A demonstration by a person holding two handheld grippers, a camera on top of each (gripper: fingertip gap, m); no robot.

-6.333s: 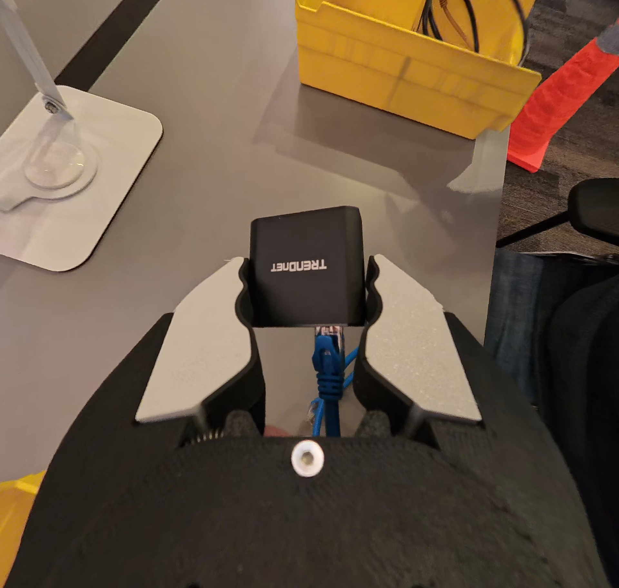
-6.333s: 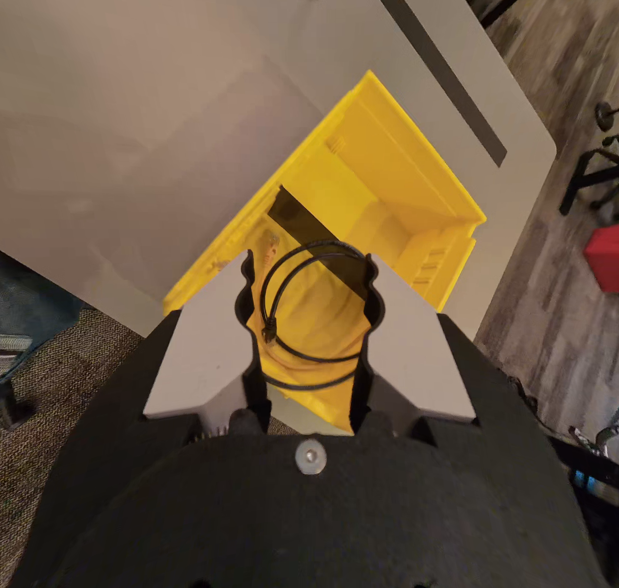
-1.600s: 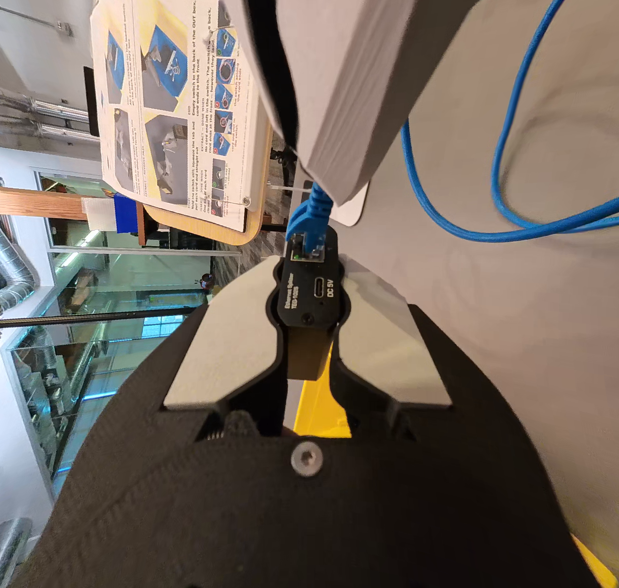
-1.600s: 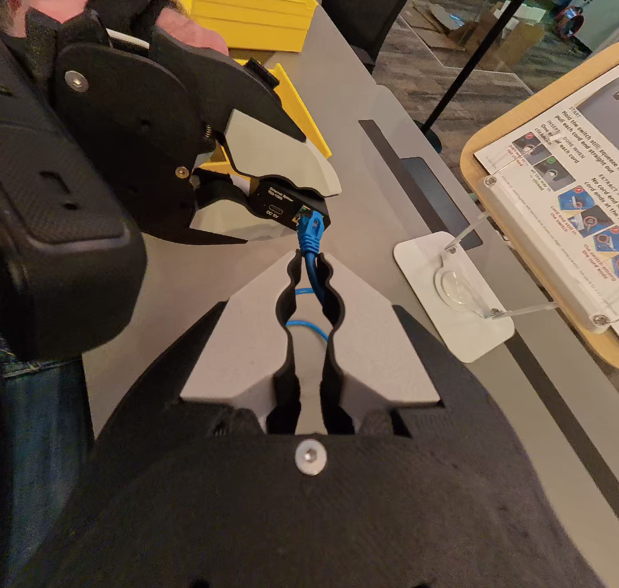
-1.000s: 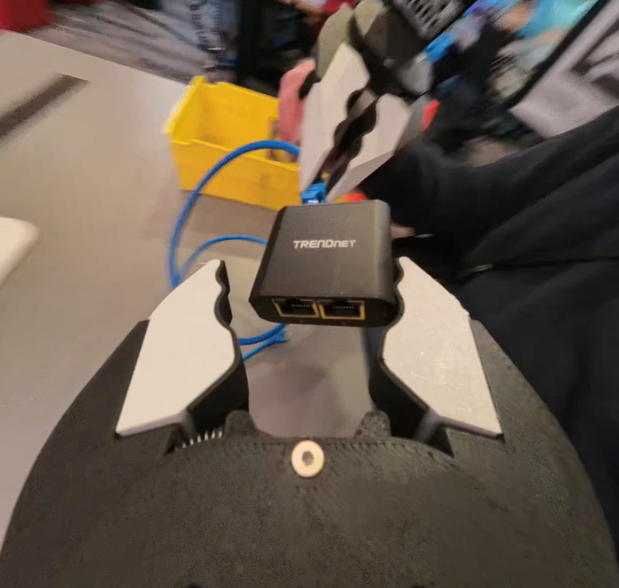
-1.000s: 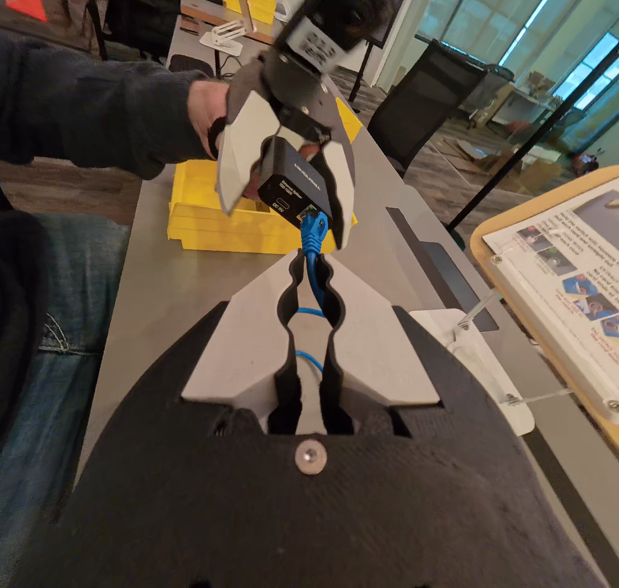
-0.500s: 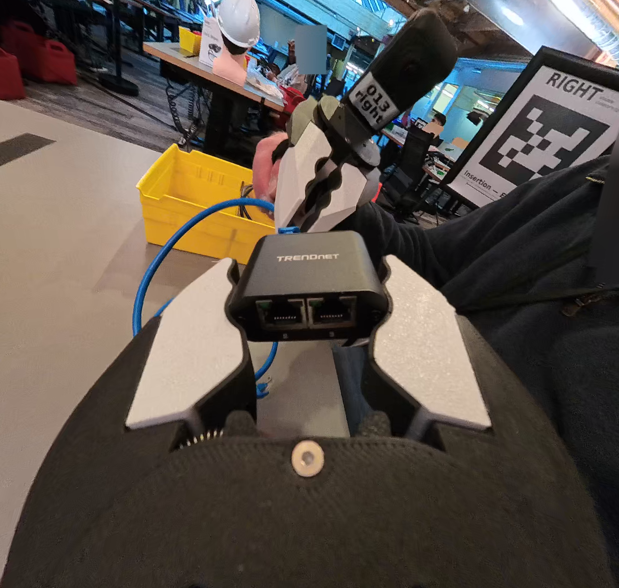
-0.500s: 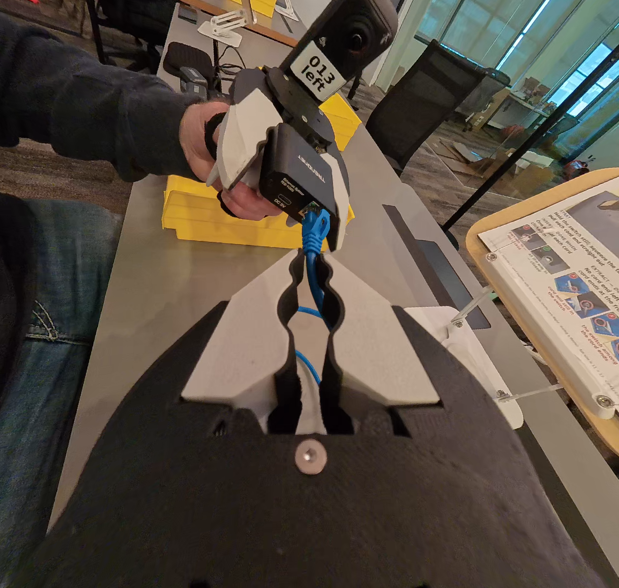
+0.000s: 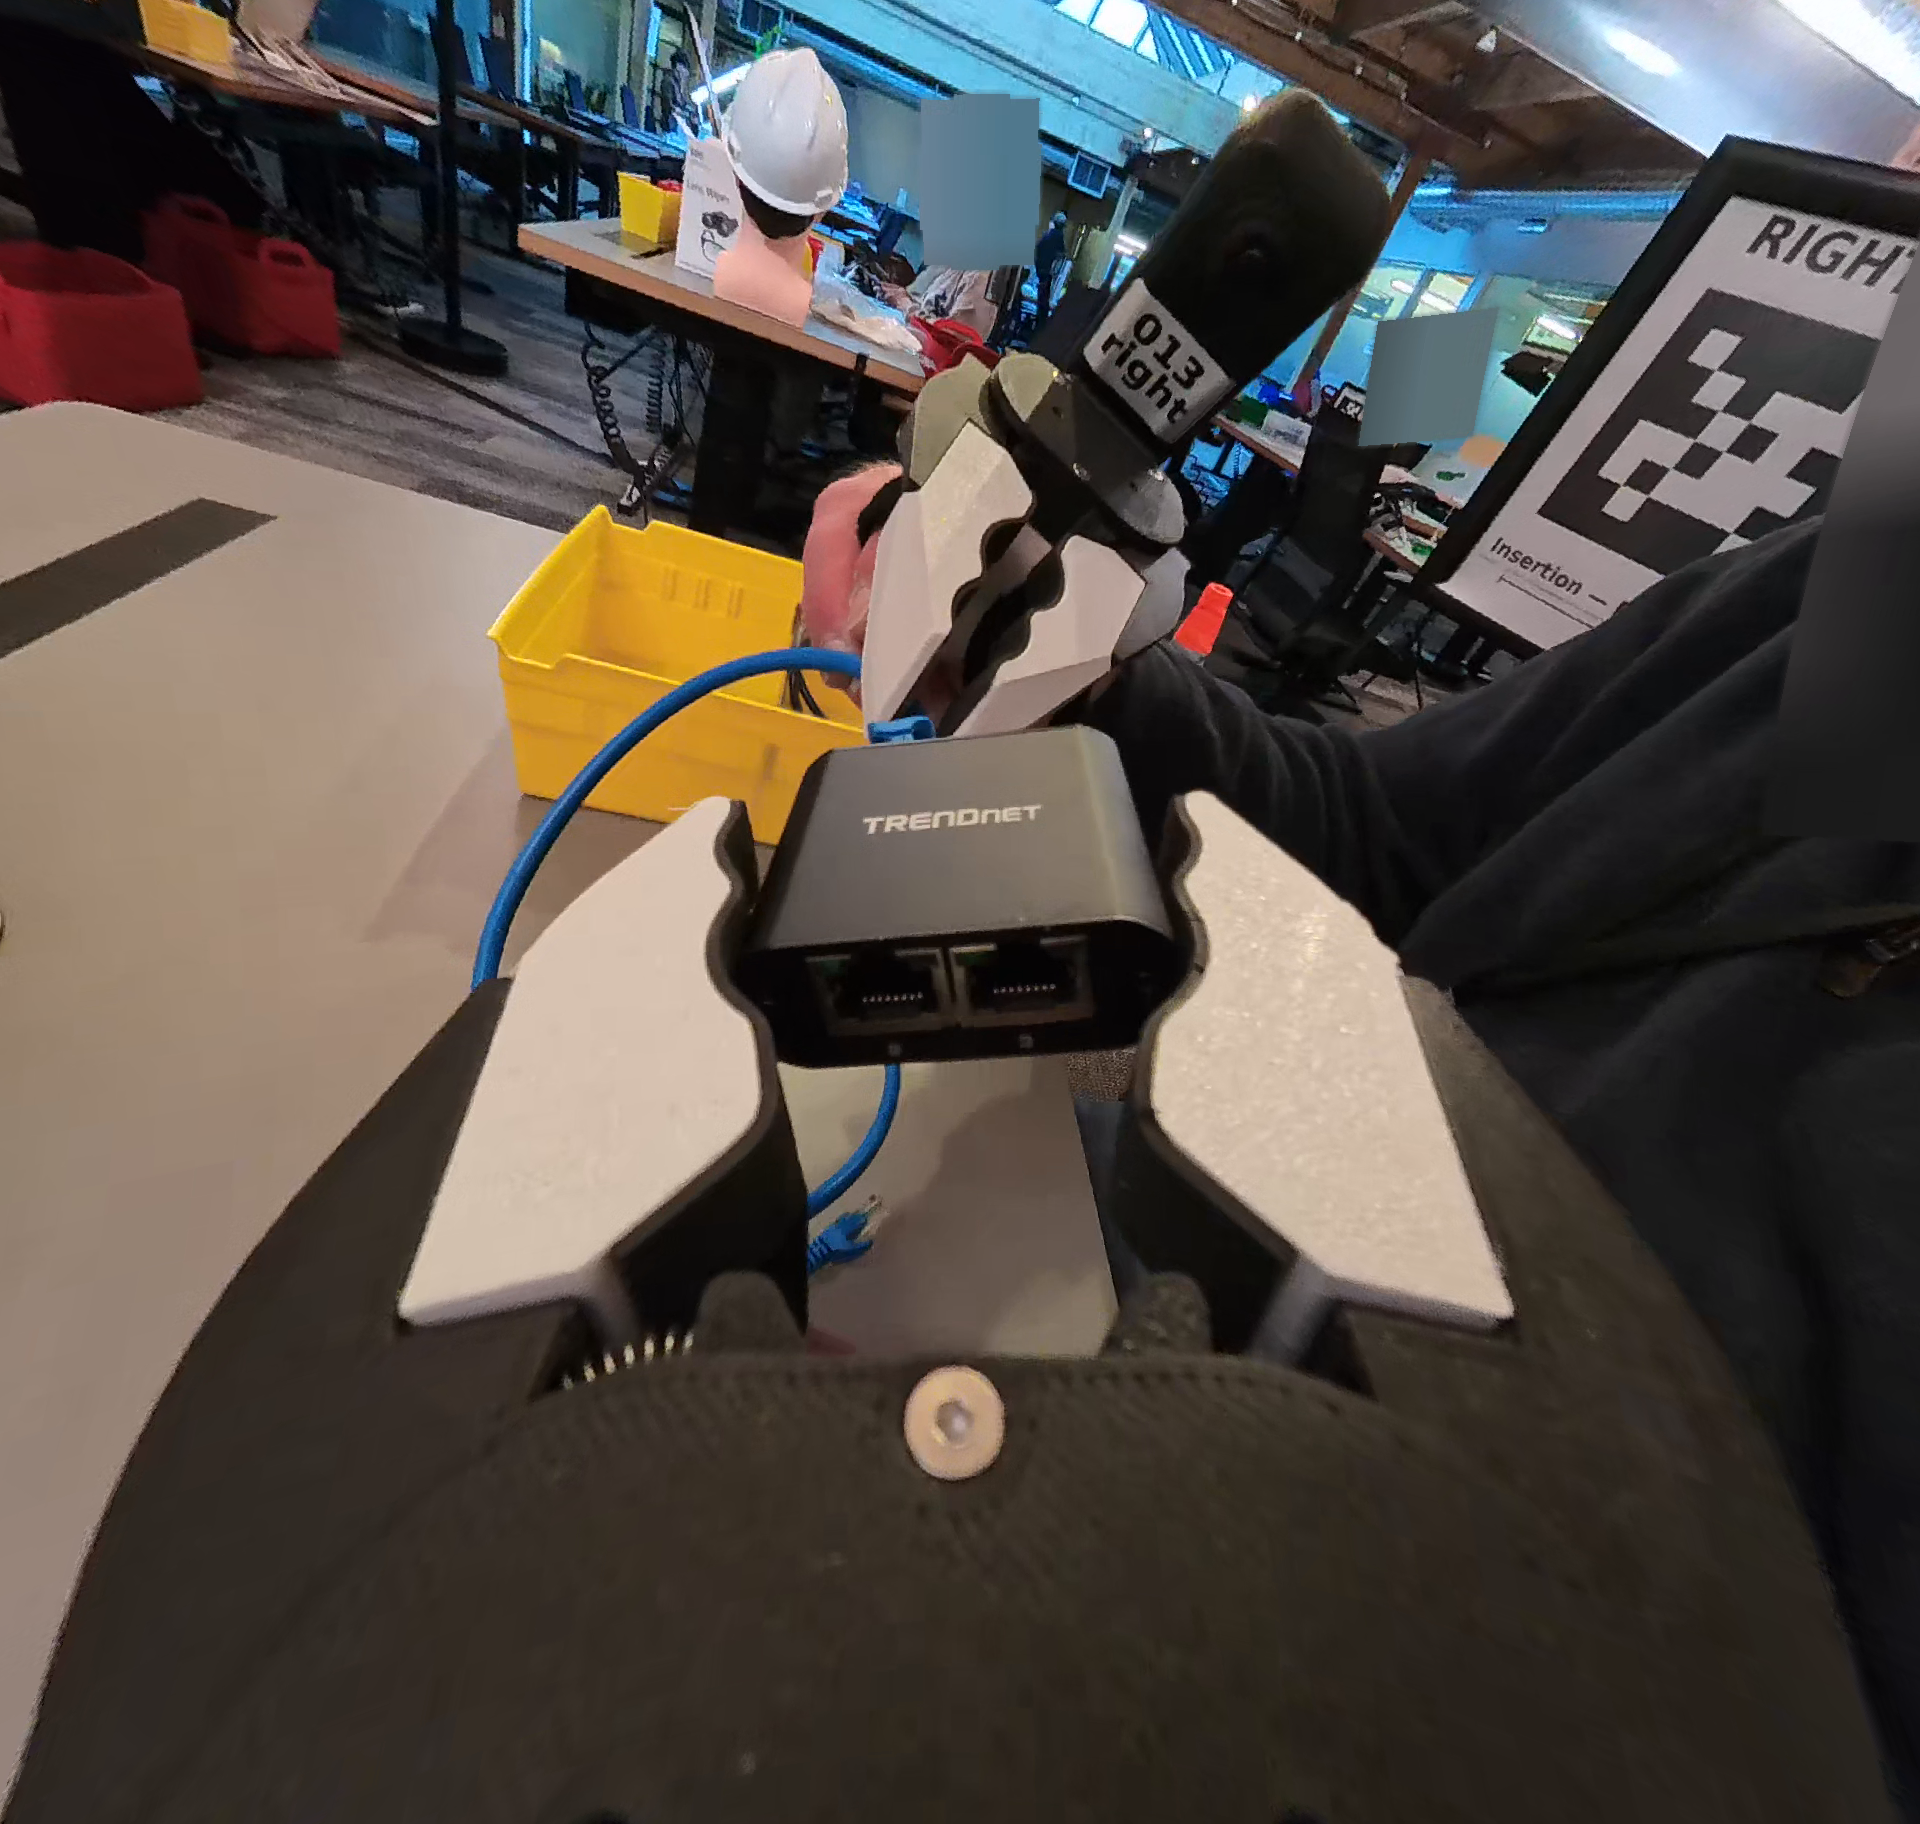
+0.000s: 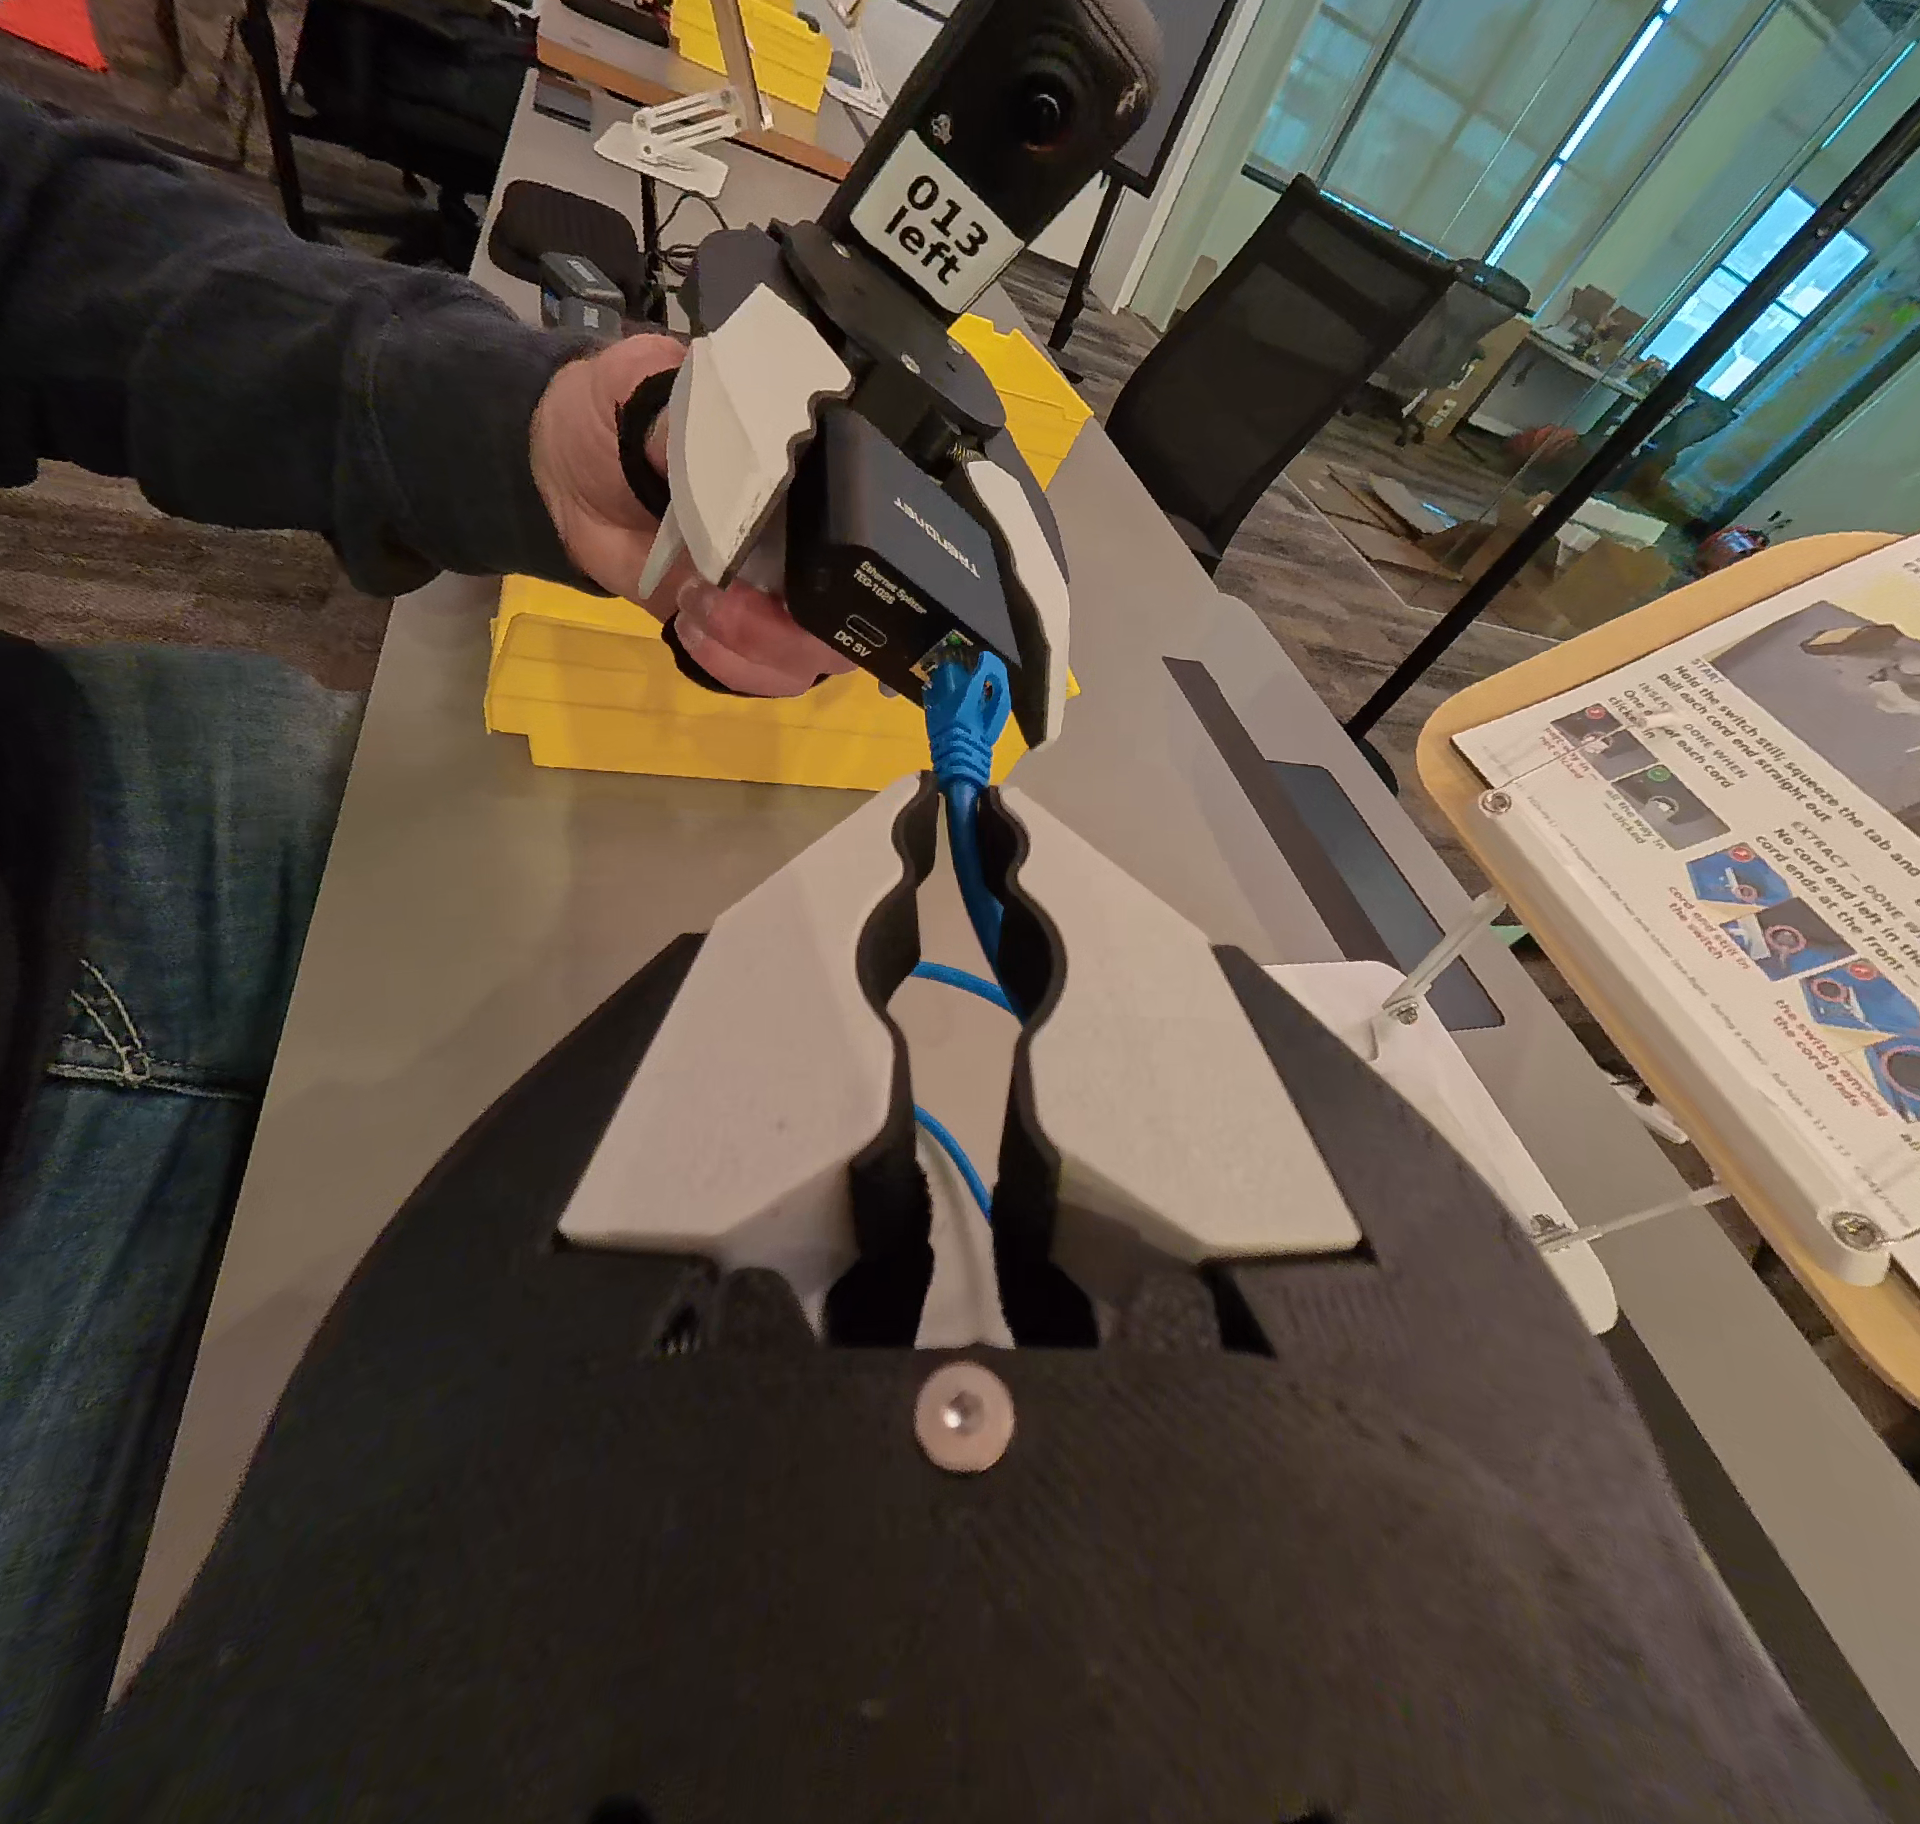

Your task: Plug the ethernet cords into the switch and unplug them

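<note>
Switch (image 9: 961,896) first: a small black box held up off the table (image 9: 208,839), clenched by its sides in the left tongs (image 9: 956,953), with two empty ports facing back toward that camera. On its far end a blue cord (image 10: 971,844) is plugged in — the right wrist view shows the plug seated in the single port beside a small slot. The right tongs (image 10: 961,901) are closed on that cord just behind the plug's boot, the cord running back between the fingers (image 10: 790,1036). Its other end (image 9: 844,1239) lies loose on the table under the switch. A yellow bin (image 9: 665,673) sits behind, with a dark cord inside.

To my eye this is either the seating or the pulling of that plug; I cannot tell which. If it is to come out, the latch tab needs pressing before a straight pull, with the left tongs keeping the switch steady — a tug on the cord alone could strain it.
</note>
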